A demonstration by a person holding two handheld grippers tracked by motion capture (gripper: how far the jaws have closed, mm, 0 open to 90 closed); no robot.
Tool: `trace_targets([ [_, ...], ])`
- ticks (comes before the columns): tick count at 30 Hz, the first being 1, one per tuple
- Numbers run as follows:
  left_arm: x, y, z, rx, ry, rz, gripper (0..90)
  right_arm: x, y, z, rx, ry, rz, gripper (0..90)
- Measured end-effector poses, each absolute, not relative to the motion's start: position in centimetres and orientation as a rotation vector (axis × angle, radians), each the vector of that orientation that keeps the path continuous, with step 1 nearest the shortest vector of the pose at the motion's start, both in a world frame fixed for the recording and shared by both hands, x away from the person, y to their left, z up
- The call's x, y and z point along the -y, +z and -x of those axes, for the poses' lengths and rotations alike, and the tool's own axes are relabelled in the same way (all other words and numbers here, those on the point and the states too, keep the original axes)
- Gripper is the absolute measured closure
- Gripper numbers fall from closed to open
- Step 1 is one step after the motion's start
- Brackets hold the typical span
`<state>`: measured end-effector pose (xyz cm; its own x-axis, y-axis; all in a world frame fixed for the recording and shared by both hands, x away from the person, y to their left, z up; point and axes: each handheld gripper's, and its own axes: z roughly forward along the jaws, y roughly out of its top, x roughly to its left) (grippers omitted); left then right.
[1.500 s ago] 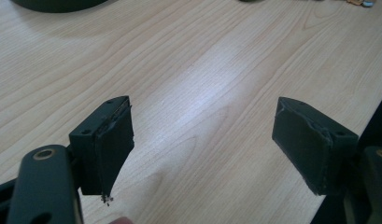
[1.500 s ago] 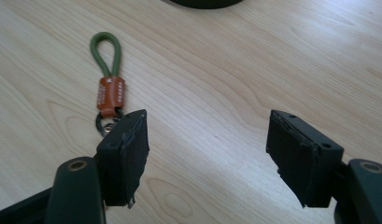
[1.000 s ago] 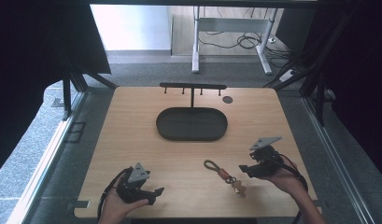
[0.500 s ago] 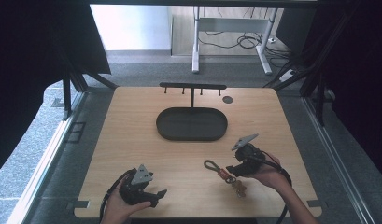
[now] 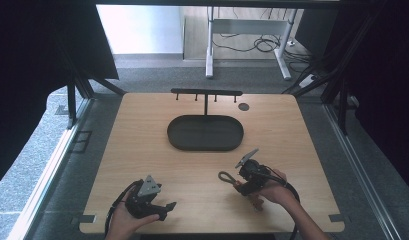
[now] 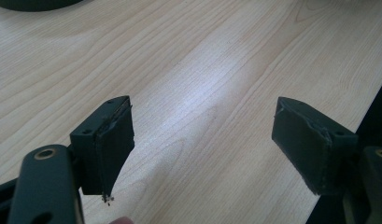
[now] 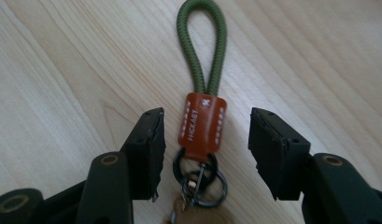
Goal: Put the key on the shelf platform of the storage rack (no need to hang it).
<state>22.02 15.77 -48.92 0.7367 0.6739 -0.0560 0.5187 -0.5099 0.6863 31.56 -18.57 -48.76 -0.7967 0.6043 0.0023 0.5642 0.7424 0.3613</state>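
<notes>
A keychain point(image 7: 201, 122) lies flat on the wooden table point(image 5: 142, 135), toward the near right part of the top — a green cord loop point(image 7: 201, 44), a brown leather tab and dark metal rings. The right gripper point(image 7: 205, 144) is down over it with its jaws spread apart, one on each side of the leather tab, neither touching it. In the high view the cord loop point(image 5: 225, 176) pokes out to the left of that gripper point(image 5: 247, 181), and the right hand point(image 5: 272, 190) sits well in from the table's right edge.

The left gripper point(image 5: 162, 210) hovers near the front edge, left of centre, jaws wide open with bare wood between them; its own view shows the table's edge dropping away just past the right jaw.

A dark oval tray point(image 5: 205, 133) sits mid-table, with a low black rack point(image 5: 206, 93) at the far edge behind it. Open wood lies between the tray and both grippers.
</notes>
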Motion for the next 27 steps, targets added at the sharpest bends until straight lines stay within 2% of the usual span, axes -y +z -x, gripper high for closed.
trace_targets([
  [8,-16.2,-48.8,-22.1,-0.902,0.29,-2.221,21.5,17.6,-50.4,-32.2,-2.854,0.443,-0.956,53.0],
  [17,-16.3,-48.6,-22.0,-0.907,0.302,-2.209,21.6,18.0,-50.3,-32.5,-2.855,0.441,-0.974,65.3],
  [27,-16.2,-48.6,-22.0,-0.904,0.304,-2.215,21.7,18.2,-50.3,-32.5,-2.851,0.445,-0.981,66.8],
])
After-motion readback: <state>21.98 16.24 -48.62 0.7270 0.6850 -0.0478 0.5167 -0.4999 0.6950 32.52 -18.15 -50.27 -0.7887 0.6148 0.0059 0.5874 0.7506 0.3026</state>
